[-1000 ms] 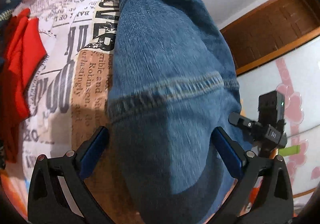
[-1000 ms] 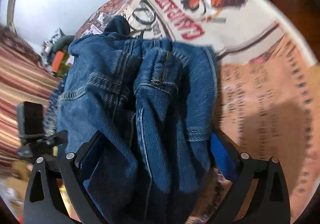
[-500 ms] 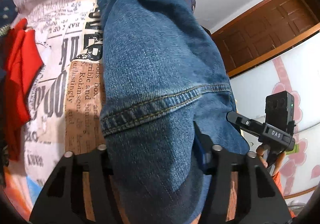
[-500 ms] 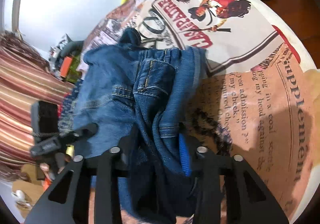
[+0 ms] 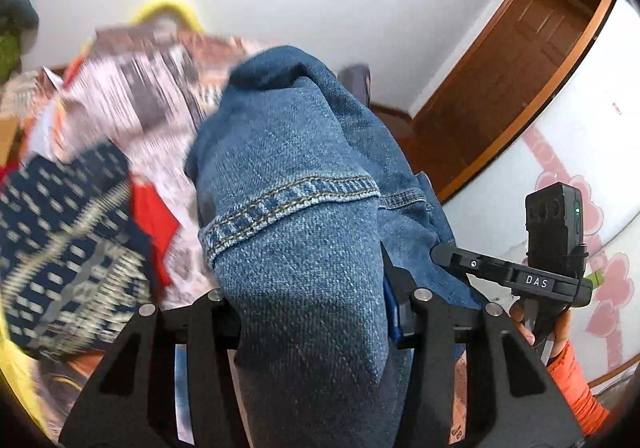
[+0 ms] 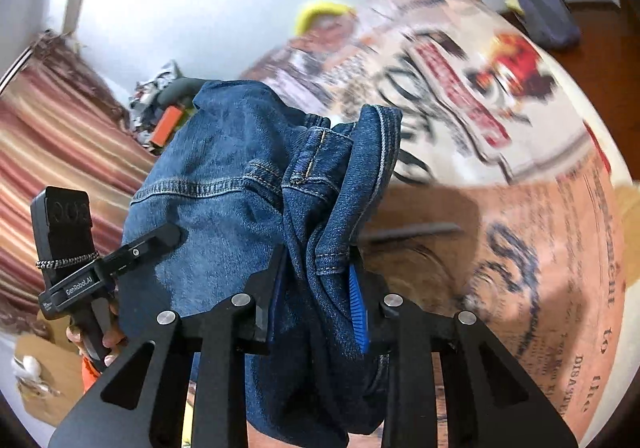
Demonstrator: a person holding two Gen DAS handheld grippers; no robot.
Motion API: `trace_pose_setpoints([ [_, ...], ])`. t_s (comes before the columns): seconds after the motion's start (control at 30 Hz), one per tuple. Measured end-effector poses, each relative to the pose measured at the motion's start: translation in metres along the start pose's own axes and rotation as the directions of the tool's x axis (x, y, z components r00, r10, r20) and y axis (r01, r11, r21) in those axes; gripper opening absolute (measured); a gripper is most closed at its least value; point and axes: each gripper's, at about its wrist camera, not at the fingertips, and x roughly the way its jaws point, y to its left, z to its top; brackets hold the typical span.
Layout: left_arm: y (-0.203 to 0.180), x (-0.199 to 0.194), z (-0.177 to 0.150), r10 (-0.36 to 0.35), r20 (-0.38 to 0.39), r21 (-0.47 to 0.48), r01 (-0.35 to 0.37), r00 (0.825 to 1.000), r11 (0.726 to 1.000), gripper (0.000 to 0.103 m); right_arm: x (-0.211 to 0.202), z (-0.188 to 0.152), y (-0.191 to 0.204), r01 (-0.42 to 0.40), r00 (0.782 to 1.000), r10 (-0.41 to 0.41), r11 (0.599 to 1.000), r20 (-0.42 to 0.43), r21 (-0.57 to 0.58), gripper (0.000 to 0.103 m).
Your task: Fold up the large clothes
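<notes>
My left hand-held gripper [image 5: 310, 312] is pinching a thick bunch of the blue jeans [image 5: 288, 183], which rise ahead of its fingers, lifted off the newspaper-print bedspread [image 5: 160, 87] to its left. My right hand-held gripper [image 6: 316, 288] is clamped on the waistband end, denim folds hanging between and below its fingers. The bunches look bulky, so I judge a layer could slip out mid-swing, or the dangling legs could drag and rumple the fold.
</notes>
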Motion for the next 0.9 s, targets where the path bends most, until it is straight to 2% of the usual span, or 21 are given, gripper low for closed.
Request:
trace_pose_setpoints([
  [0.13,0.027,-0.047,0.016,0.016,0.069,-0.001,-0.016,0.998,1.0,0.048,0.009,0.015,0.051,-0.023,0.999,0.025,0.998,0.04,-0.063,0.026],
  [0.23,0.054,-0.078,0.025,0.055,0.106,-0.002,-0.055,0.993,0.998,0.048,0.028,0.023,0.083,-0.042,0.998,0.047,0.995,0.046,-0.094,0.026],
  [0.43,0.133,-0.107,0.031,0.163,0.108,-0.057,-0.158,0.981,0.986,0.048,0.111,0.037,0.131,-0.082,0.997,0.081,0.984,-0.011,-0.158,0.026],
  [0.53,0.182,-0.099,0.022,0.219,0.082,-0.106,-0.21,0.972,0.972,0.048,0.165,0.032,0.138,-0.104,0.994,0.097,0.983,-0.055,-0.153,0.026],
  [0.7,0.275,-0.045,-0.011,0.264,-0.052,-0.234,-0.269,0.963,0.934,0.052,0.257,0.009,0.125,-0.052,0.986,0.03,0.99,-0.161,-0.135,0.028],
  [0.8,0.299,-0.034,-0.029,0.242,-0.021,-0.258,-0.239,0.97,0.936,0.058,0.278,-0.001,0.113,-0.021,0.986,-0.01,0.983,-0.166,-0.181,0.036],
  [0.9,0.305,-0.037,-0.036,0.213,0.012,-0.268,-0.202,0.977,0.942,0.061,0.275,-0.005,0.106,-0.021,0.987,-0.013,0.978,-0.163,-0.21,0.043],
])
